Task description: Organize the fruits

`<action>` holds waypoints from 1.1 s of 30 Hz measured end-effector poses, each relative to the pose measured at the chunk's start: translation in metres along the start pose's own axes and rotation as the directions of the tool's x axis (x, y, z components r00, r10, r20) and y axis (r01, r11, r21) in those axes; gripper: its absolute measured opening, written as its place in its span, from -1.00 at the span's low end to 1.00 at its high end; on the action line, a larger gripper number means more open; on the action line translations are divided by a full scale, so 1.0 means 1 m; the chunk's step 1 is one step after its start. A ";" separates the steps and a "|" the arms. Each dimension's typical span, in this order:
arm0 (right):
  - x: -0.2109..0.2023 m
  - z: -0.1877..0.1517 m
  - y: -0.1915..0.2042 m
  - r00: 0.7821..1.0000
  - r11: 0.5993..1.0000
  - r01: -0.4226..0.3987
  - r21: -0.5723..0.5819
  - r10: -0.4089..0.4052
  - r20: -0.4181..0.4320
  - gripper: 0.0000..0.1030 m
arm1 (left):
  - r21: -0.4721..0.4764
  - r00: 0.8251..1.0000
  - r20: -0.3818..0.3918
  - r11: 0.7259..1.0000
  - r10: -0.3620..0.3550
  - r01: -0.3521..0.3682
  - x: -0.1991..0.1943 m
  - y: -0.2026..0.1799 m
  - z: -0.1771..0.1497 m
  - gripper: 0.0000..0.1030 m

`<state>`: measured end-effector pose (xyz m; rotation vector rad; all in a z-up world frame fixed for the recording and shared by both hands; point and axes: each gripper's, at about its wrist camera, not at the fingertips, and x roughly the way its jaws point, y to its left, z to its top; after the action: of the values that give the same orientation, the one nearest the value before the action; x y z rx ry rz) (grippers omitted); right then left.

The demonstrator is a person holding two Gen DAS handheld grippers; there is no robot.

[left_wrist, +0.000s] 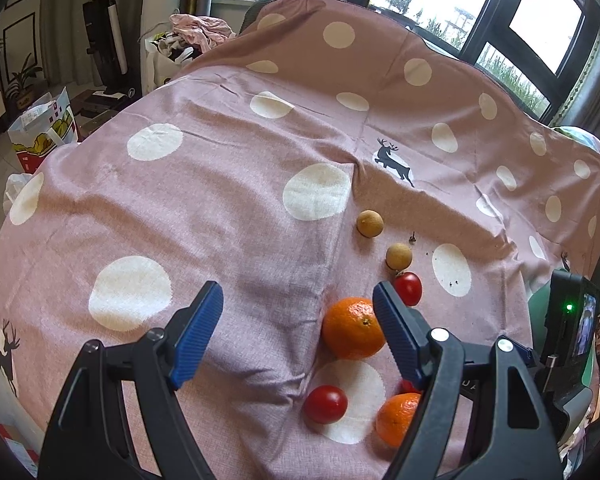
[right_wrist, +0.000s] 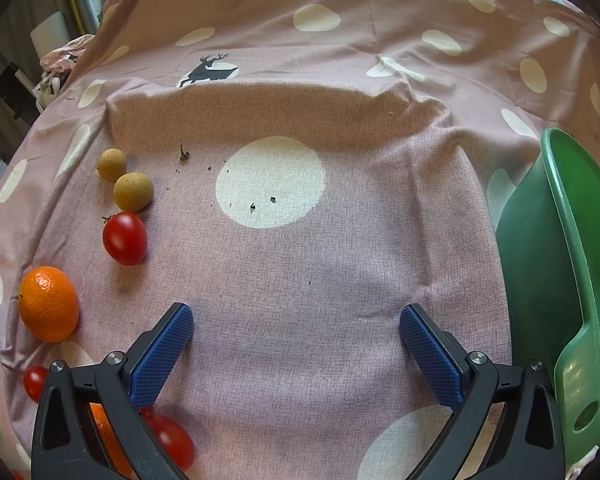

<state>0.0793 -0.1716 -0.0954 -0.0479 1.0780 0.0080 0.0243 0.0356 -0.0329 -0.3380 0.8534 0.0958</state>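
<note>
Left wrist view: your left hand-held gripper (left_wrist: 298, 308) hangs open over the cloth (left_wrist: 220, 200), its right finger beside an orange (left_wrist: 352, 329). Your right hand-held gripper (right_wrist: 296, 326) gapes empty; 2 longans (right_wrist: 133, 192), tomatoes (right_wrist: 124, 238) lie left, green bowl (right_wrist: 572, 264) right.

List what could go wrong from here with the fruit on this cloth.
1. The fruit is round and the cloth is wrinkled, so a nudged orange or tomato may roll away.
2. The small brown fruits sit close together; open jaws closing on one may knock the other.
3. The green bowl lies far from the fruit, at the opposite side, so carried pieces could drop.
</note>
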 end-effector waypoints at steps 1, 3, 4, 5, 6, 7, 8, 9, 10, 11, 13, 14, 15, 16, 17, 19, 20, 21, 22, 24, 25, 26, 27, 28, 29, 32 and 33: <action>0.000 0.000 0.000 1.000 1.000 0.000 0.000 0.000 0.000 0.98 | 0.001 1.000 -0.001 1.000 0.002 -0.002 0.000 0.000 0.000 0.51; 0.000 0.000 0.000 1.000 1.000 0.000 0.000 0.000 0.000 0.98 | 0.003 1.000 -0.003 1.000 0.003 -0.003 0.000 -0.001 -0.001 0.51; 0.000 0.000 0.000 1.000 1.000 0.000 0.000 0.000 0.000 0.98 | 0.004 1.000 -0.004 1.000 0.002 -0.002 0.000 -0.001 -0.001 0.51; 0.000 0.000 0.000 1.000 1.000 0.000 0.000 0.000 0.000 0.98 | 0.005 1.000 -0.005 1.000 0.001 -0.001 0.000 -0.001 -0.001 0.51; 0.000 0.000 0.000 1.000 1.000 0.000 0.000 0.000 0.000 0.98 | 0.007 1.000 -0.005 1.000 -0.001 0.001 0.000 -0.002 -0.001 0.51; 0.000 0.000 0.000 1.000 1.000 0.000 0.000 0.000 -0.001 0.98 | 0.009 1.000 -0.004 1.000 -0.002 0.002 0.000 -0.003 -0.001 0.51; 0.000 0.000 0.000 1.000 1.000 0.000 0.000 0.000 -0.001 0.98 | 0.011 1.000 -0.003 1.000 -0.002 0.002 0.000 -0.003 -0.001 0.51; 0.000 0.000 0.000 1.000 1.000 0.000 0.000 0.000 -0.001 0.98 | 0.014 1.000 -0.002 1.000 -0.002 0.003 0.000 -0.004 -0.001 0.51; 0.000 0.000 0.000 1.000 1.000 0.000 0.000 0.000 -0.001 0.98 | 0.016 1.000 -0.003 1.000 -0.004 0.004 0.000 -0.005 -0.001 0.51; 0.000 0.001 0.000 1.000 1.000 0.000 0.000 0.000 -0.001 0.98 | 0.018 1.000 -0.004 1.000 -0.005 0.005 0.000 -0.005 -0.002 0.51; 0.000 0.001 0.000 1.000 1.000 0.000 0.000 0.000 -0.001 0.98 | 0.020 1.000 -0.008 1.000 -0.008 0.008 0.001 -0.006 -0.002 0.51; 0.000 0.001 0.000 1.000 1.000 0.000 0.000 0.000 -0.001 0.98 | 0.019 1.000 -0.009 1.000 -0.009 0.009 0.001 -0.006 -0.002 0.51; 0.000 0.001 0.000 1.000 1.000 0.000 0.000 0.000 -0.001 0.98 | 0.019 1.000 -0.009 1.000 -0.012 0.012 0.001 -0.006 -0.002 0.51; 0.000 0.001 0.000 1.000 1.000 0.000 0.000 0.000 -0.001 0.98 | 0.017 1.000 -0.009 1.000 -0.015 0.015 0.001 -0.006 -0.002 0.51; 0.000 0.001 0.000 1.000 1.000 0.000 0.000 0.000 -0.001 0.98 | 0.014 1.000 -0.008 1.000 -0.017 0.017 0.000 -0.005 -0.002 0.51; 0.000 0.001 0.000 1.000 1.000 0.000 0.000 0.000 -0.001 0.98 | 0.009 1.000 -0.007 1.000 -0.017 0.017 0.000 -0.004 -0.002 0.51; 0.000 0.001 0.000 1.000 1.000 0.000 0.000 0.000 -0.001 0.98 | 0.006 1.000 -0.007 1.000 -0.016 0.016 0.000 -0.004 -0.002 0.51; 0.000 0.001 0.000 1.000 1.000 0.000 0.000 0.000 -0.002 0.98 | 0.005 1.000 -0.009 1.000 -0.017 0.017 0.000 -0.004 -0.002 0.51; 0.000 0.001 0.000 1.000 1.000 0.000 0.000 0.000 -0.002 0.98 | 0.004 1.000 -0.011 1.000 -0.018 0.018 0.001 -0.004 -0.002 0.51; 0.000 0.001 0.000 1.000 1.000 0.000 0.000 0.000 -0.002 0.98 | 0.006 1.000 -0.012 1.000 -0.019 0.019 0.001 -0.004 -0.002 0.51; 0.000 0.001 0.000 1.000 1.000 0.000 0.000 0.000 -0.002 0.98 | 0.007 1.000 -0.012 1.000 -0.021 0.021 0.001 -0.004 -0.002 0.51; 0.000 0.001 0.000 1.000 1.000 0.000 0.000 0.000 -0.002 0.98 | 0.009 1.000 -0.011 1.000 -0.024 0.024 0.001 -0.005 -0.002 0.51; 0.000 0.001 0.000 1.000 1.000 0.000 0.000 0.000 -0.002 0.98 | 0.011 1.000 -0.011 1.000 -0.028 0.028 0.000 -0.005 -0.002 0.51; 0.000 0.001 0.000 1.000 1.000 0.001 0.000 -0.001 -0.002 0.98 | 0.013 0.999 -0.012 0.999 -0.032 0.032 0.001 -0.006 -0.003 0.51; 0.000 0.001 0.000 1.000 1.000 0.001 0.000 -0.001 -0.002 0.98 | 0.017 0.999 -0.016 0.999 -0.033 0.033 0.001 -0.006 -0.003 0.51; 0.000 0.001 0.000 1.000 1.000 0.001 0.000 -0.001 -0.002 0.98 | 0.014 0.999 -0.021 1.000 -0.027 0.028 0.003 -0.005 -0.003 0.51; 0.000 0.001 0.000 1.000 1.000 0.000 0.000 0.000 -0.002 0.98 | 0.010 0.999 -0.022 0.999 -0.031 0.031 0.003 -0.004 -0.002 0.51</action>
<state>0.0802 -0.1713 -0.0950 -0.0481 1.0796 0.0075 0.0256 0.0312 -0.0353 -0.3428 0.8692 0.0587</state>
